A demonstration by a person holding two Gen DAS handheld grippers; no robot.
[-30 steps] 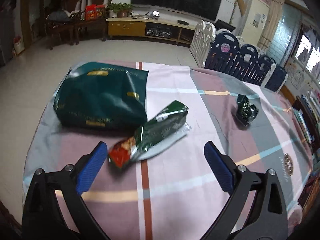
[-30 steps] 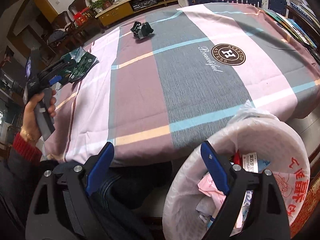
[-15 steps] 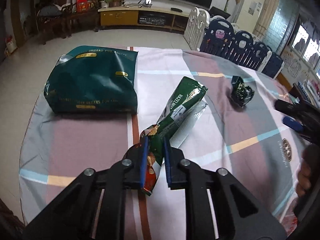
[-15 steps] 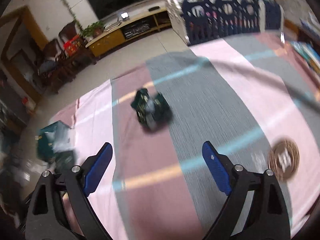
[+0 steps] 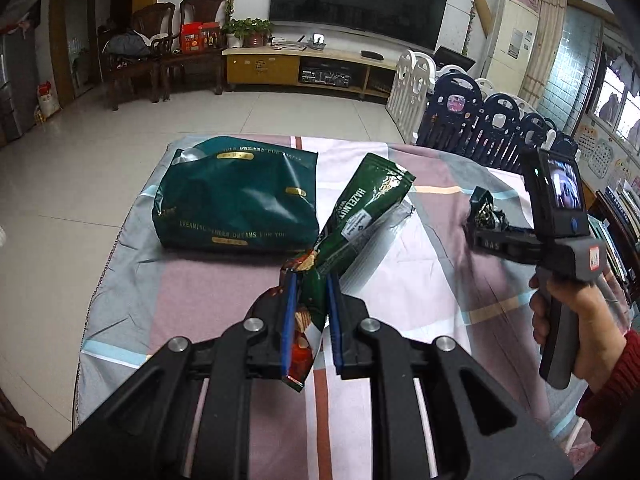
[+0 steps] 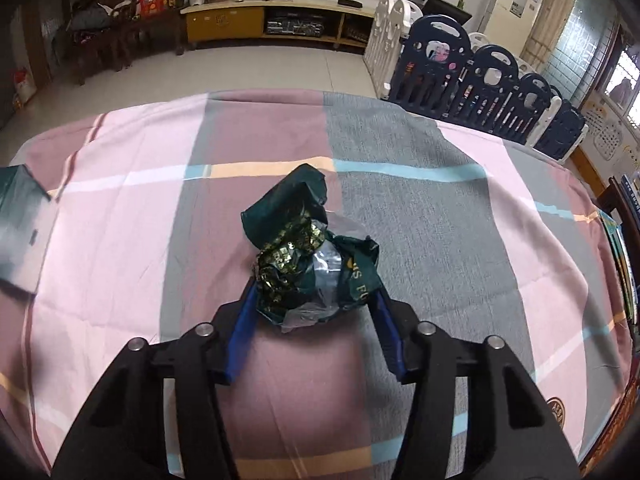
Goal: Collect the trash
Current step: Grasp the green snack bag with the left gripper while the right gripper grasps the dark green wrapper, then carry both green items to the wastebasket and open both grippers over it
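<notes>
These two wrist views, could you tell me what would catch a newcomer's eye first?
First, the long green snack wrapper, pinched at its near end in the left hand-held gripper and slanting up over the checked tablecloth. Next, the crumpled dark green wrapper sitting between the fingers of the right hand-held gripper. A large dark green bag lies at the table's far left.

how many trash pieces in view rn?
3: the hazelnut wrapper clamped in the left gripper, the crumpled wrapper between the right gripper's pads, the big green bag lying on the tablecloth.
</notes>
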